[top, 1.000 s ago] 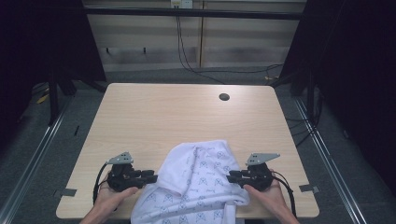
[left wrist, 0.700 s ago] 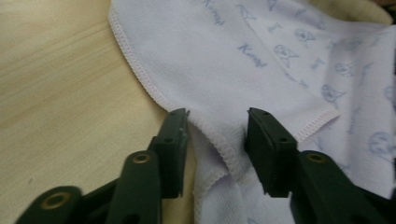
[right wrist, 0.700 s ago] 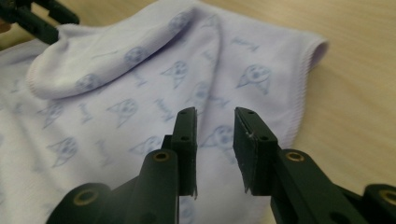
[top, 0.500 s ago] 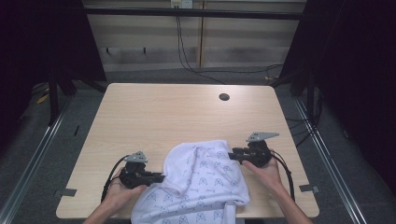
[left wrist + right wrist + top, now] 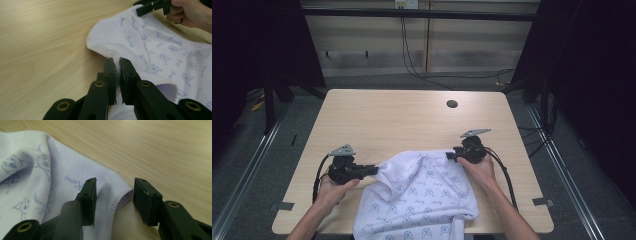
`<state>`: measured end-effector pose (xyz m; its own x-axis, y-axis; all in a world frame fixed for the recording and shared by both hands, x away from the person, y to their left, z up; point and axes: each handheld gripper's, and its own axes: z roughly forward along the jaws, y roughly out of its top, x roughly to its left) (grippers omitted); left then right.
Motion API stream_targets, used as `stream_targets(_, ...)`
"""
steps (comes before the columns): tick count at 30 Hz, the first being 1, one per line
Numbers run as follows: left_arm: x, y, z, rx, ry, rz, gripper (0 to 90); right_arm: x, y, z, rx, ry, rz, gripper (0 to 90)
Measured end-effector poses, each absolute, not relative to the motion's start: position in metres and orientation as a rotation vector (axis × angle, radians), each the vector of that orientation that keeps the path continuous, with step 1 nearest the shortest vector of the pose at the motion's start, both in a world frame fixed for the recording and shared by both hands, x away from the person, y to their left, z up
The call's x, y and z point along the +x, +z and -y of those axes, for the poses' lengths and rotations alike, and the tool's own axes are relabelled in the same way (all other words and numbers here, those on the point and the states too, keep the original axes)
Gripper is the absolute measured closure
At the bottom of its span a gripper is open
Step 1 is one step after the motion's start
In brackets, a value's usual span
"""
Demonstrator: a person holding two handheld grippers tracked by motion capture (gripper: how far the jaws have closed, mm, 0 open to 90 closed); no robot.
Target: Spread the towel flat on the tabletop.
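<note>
Now the garment (image 5: 419,197) has been pulled wider than a second ago: both hands moved outward and the right one went farther up the counter (image 5: 387,120), so the white printed cloth that sat bunched between them is spreading flat. Reads as the unfolding or spreading step partway along; the near part still hangs crumpled over the near edge. Nearest, the left gripper (image 5: 117,65) has its fingers (image 5: 110,72) pressed together on a fold of the ribbed hem, cloth pinched right between the pads, a thin strip of fabric visible in the slit. That grip sits at the cloth's left edge, with bare wood to the left of it. The person's left hand (image 5: 332,187) holds that tool near the counter's near-left area. Farther off, the right gripper (image 5: 113,195) has its fingers (image 5: 88,195) spread apart, straddling the stitched far-right corner of the cloth: one pad lies on the fabric, the other stands over bare wood just beside the edge, so the hem lies in the gap but nothing clamps it yet. My read: the right side is lined up for a pinch on that corner, not gripping. Well beyond both, a small dark round hole (image 5: 452,104) sits in the far part of the counter, well apart from the cloth.
</note>
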<state>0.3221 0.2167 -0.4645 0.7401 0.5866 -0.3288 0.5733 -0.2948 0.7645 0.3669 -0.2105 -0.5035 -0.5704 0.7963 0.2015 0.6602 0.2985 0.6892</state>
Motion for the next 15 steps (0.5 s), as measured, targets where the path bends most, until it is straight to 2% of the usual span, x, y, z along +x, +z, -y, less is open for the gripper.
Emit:
stream_targets(1, 0.325, -0.465, -0.219, 1.959, 0.016, -0.891, 84.5, 0.366, -0.503, 0.211, 1.337, 1.165, -2.373, 67.2)
stream_targets(2, 0.331, -0.464, -0.223, 1.967, 0.050, -0.916, 84.5, 0.364, -0.499, 0.216, 1.324, 1.338, -2.345, 80.9)
stream_targets(3, 0.335, -0.462, -0.226, 1.958, 0.066, -0.924, 84.6, 0.363, -0.495, 0.218, 1.324, 1.331, -2.320, 82.7)
stream_targets(8, 0.352, -0.445, -0.233, 1.896, 0.123, -0.942, 85.1, 0.366, -0.470, 0.227, 1.300, 1.363, -2.260, 85.5)
stream_targets(15, 0.383, -0.396, -0.230, 1.849, 0.309, -0.921, 85.1, 0.367, -0.408, 0.240, 1.159, 1.433, -2.075, 84.6)
